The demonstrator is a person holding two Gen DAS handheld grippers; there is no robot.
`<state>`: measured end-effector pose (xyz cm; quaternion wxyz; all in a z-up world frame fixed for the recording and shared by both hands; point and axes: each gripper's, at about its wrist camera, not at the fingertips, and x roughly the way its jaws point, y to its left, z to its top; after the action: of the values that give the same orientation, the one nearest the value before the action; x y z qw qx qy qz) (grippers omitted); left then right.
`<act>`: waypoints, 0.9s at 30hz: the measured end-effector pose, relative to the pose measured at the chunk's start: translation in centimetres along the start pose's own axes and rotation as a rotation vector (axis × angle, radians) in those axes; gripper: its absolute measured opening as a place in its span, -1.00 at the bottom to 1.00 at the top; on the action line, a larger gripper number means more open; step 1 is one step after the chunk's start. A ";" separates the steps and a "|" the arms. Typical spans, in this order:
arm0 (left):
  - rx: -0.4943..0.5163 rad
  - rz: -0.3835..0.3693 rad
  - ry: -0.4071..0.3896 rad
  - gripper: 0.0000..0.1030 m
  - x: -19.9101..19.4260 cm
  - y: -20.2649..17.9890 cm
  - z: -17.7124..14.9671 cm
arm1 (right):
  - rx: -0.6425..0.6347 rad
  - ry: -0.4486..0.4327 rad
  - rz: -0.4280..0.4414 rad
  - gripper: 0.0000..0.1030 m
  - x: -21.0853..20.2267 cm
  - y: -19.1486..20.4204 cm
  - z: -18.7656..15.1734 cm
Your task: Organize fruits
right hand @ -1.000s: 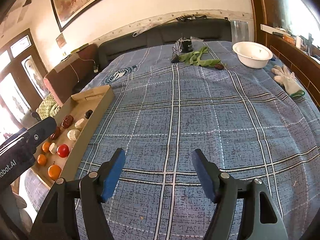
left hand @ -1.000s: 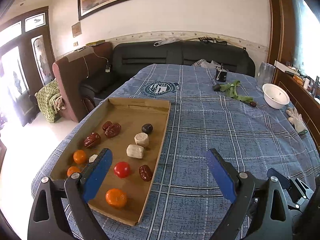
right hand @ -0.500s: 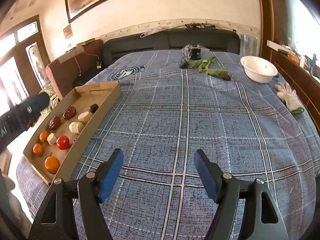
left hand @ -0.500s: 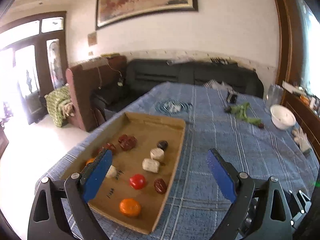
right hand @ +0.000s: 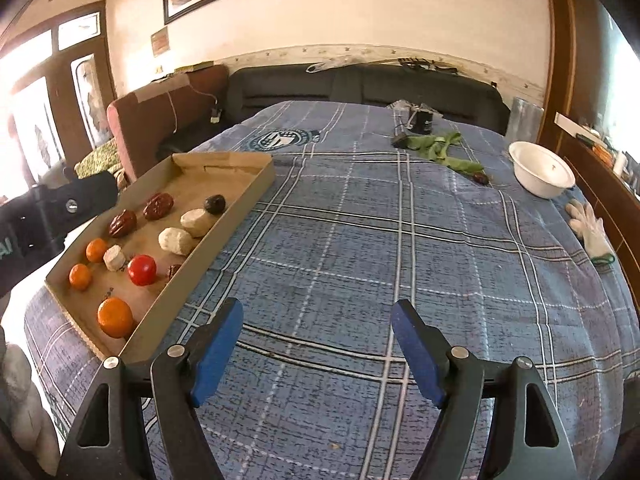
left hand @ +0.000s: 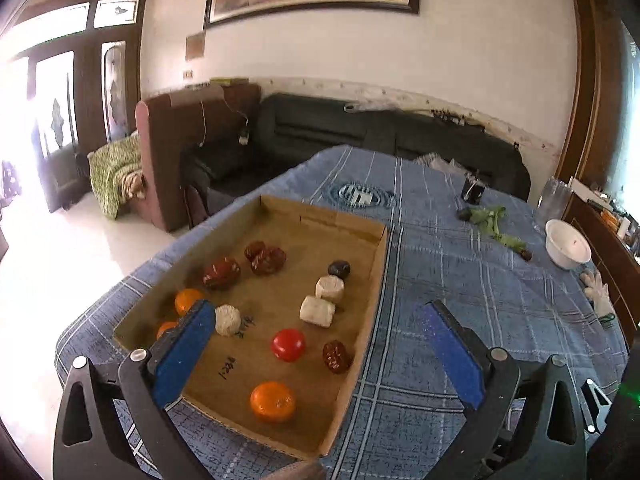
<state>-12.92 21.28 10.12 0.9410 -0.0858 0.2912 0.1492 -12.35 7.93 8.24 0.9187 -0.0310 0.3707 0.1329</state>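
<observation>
A shallow cardboard tray [left hand: 376, 264] lies at the table's left edge; it also shows in the right wrist view [right hand: 256, 184]. In it lie several fruits: an orange [left hand: 273, 401], a red tomato [left hand: 288, 345], dark red dates [left hand: 221, 273], white pieces [left hand: 317, 311] and a dark fruit [left hand: 339, 269]. My left gripper [left hand: 316, 354] is open and empty, above the tray's near end. My right gripper [right hand: 318, 350] is open and empty over the blue checked cloth, right of the tray.
A white bowl [right hand: 542, 175] and a white glove [right hand: 590, 228] lie at the right edge. Green leaves [right hand: 444, 150], a small dark fruit [right hand: 480, 178] and a black object [right hand: 422, 122] sit at the far side. A sofa stands behind the table.
Both grippers have lifted and tilted, so more of the room shows. The left one has turned toward the tray. Both stay open; no fruit has moved.
</observation>
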 end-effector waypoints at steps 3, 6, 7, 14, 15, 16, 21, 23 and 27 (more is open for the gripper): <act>-0.007 -0.019 0.017 1.00 0.5 0.4 -0.2 | -0.024 0.000 -0.001 0.59 0.2 0.7 0.1; -0.014 -0.017 0.020 1.00 0.9 0.8 -0.3 | -0.045 0.000 -0.003 0.63 0.4 1.4 0.2; -0.015 -0.017 0.023 1.00 1.0 1.0 -0.3 | -0.050 0.002 -0.003 0.64 0.5 1.6 0.2; -0.041 -0.025 0.054 1.00 1.8 1.9 -0.5 | -0.079 0.013 -0.007 0.65 1.0 2.6 0.1; -0.043 -0.025 0.055 1.00 1.9 2.0 -0.5 | -0.082 0.014 -0.007 0.65 1.0 2.7 0.1; -0.044 -0.025 0.057 1.00 2.0 2.1 -0.5 | -0.085 0.015 -0.007 0.65 1.1 2.8 0.1; -0.047 -0.024 0.069 1.00 2.3 2.2 -0.7 | -0.102 0.011 -0.010 0.66 1.1 3.3 -0.1; -0.048 -0.023 0.073 1.00 2.4 2.3 -0.8 | -0.110 0.010 -0.009 0.67 1.1 3.4 -0.1; -0.053 -0.025 0.082 1.00 2.6 2.2 -0.9 | -0.110 0.011 -0.006 0.68 1.1 3.4 -0.2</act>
<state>-12.09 23.76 7.78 0.9275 -0.1202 0.3245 0.1413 -12.63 11.45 7.46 0.9139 -0.0833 0.3678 0.1501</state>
